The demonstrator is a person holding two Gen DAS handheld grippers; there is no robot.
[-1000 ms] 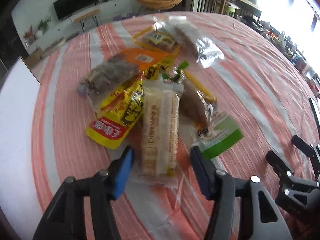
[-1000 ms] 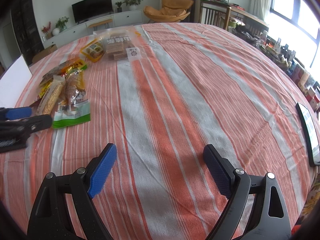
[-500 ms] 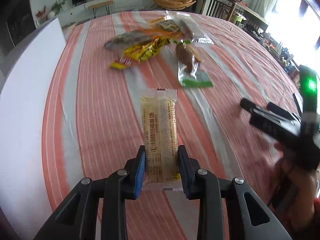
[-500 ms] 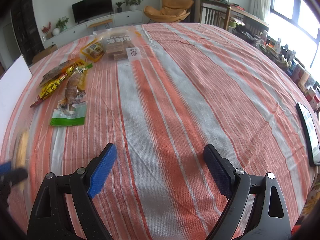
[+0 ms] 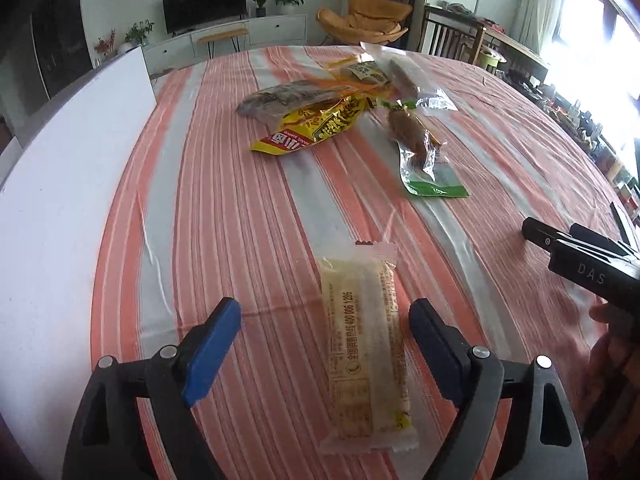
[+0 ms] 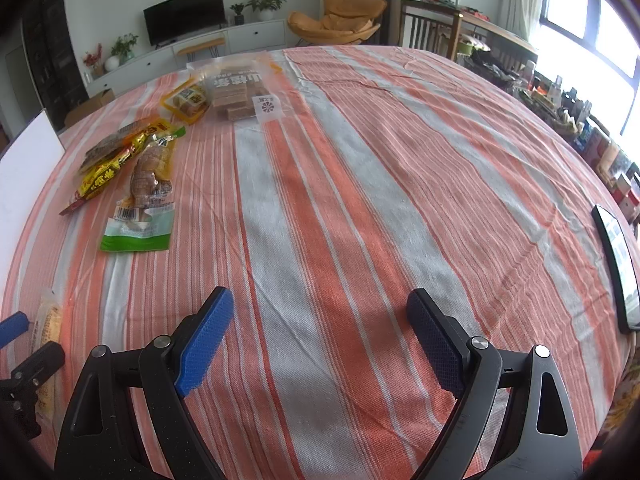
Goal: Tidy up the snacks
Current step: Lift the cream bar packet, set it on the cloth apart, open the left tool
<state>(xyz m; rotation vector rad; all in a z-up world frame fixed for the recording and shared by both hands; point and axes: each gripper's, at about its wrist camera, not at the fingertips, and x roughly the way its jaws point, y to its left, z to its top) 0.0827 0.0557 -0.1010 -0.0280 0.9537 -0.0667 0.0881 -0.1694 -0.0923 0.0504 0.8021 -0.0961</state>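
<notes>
Left gripper [image 5: 324, 344] with jaws opening, pads clear of the pale wafer packet [image 5: 366, 344] lying flat between them on the striped tablecloth [image 5: 224, 216], right gripper [image 6: 320, 340] spread wide over bare cloth, remaining snack pile [image 5: 320, 116] farther up the table, white board [image 5: 60, 184] at the left edge

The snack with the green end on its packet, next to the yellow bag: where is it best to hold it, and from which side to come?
Probably grip the green-ended packet across its narrow width at the bulging brown middle, coming from above. It lies flat and long on the striped cloth, pointing away in the left wrist view. Its side away from the yellow bag is free; the flat green end would likely fold.
</notes>
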